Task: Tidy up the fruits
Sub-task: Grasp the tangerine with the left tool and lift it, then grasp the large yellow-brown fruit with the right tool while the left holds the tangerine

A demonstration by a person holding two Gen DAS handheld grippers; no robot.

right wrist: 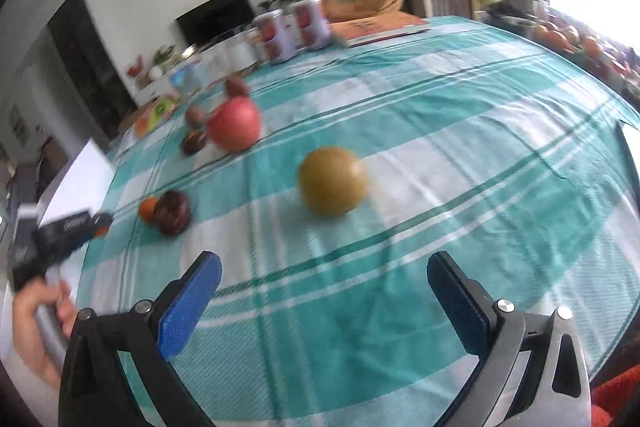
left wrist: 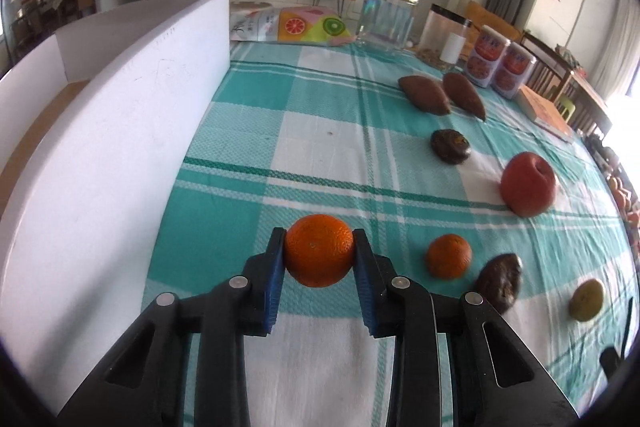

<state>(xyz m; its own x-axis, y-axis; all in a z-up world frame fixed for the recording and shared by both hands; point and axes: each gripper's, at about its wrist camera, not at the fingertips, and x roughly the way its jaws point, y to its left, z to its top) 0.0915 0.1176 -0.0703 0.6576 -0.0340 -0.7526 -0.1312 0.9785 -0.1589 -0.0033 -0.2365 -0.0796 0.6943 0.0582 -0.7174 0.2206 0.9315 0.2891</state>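
The left gripper [left wrist: 319,257] is clamped on an orange [left wrist: 319,250]: both blue pads press against its sides, and it is held clear of the teal-and-white checked tablecloth [left wrist: 320,99]. Just left of it stands a long white box [left wrist: 112,131], whose tall wall runs from the near left toward the far middle of the table.

The other fruit lies to the right of the held orange. A smaller orange [left wrist: 448,255] sits nearest to it, with a dark wrinkled fruit [left wrist: 500,281] just beside that on its right. At the near right edge lies a yellow-green fruit [left wrist: 587,299]. Farther back a red apple [left wrist: 528,184] rests on the cloth, beyond it another dark wrinkled fruit [left wrist: 450,145], and farther still two brown pointed fruits [left wrist: 425,95] side by side. At the far right of the table stand two printed cans [left wrist: 502,61], clear jars [left wrist: 386,17] and a book [left wrist: 546,113].

The right gripper [right wrist: 324,291] has its jaws spread wide with nothing between them; it hangs above the cloth. In its blurred view the yellow-green fruit [right wrist: 333,181] lies beyond its fingertips, apart from them, and the red apple [right wrist: 234,124] is farther off to the left. At the left edge of that view a hand [right wrist: 36,323] grips the handle of the left gripper.
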